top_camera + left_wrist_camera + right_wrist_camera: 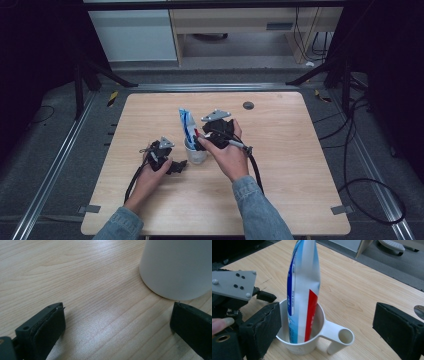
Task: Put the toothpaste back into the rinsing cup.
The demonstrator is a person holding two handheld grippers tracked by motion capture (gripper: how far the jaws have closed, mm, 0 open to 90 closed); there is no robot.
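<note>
A white cup (196, 152) with a side handle (337, 336) stands near the middle of the wooden table (280, 150). A blue, white and red tube (187, 125) stands upright in it and leans on the rim. My right gripper (328, 306) is open just behind the cup. Its jaws stand wide on either side of the cup (299, 345) and the tube (303, 290) and touch neither. My left gripper (118, 306) rests low over the table, open with nothing between its jaws. The cup's wall (177, 265) sits just past its right jaw. In the high view the left gripper (177, 166) is left of the cup.
A round grey grommet (248, 105) sits in the table near its far edge. Beyond the table stand a white cabinet (132, 35) and a wooden desk (235, 25). Cables (370, 190) lie on the floor at the right.
</note>
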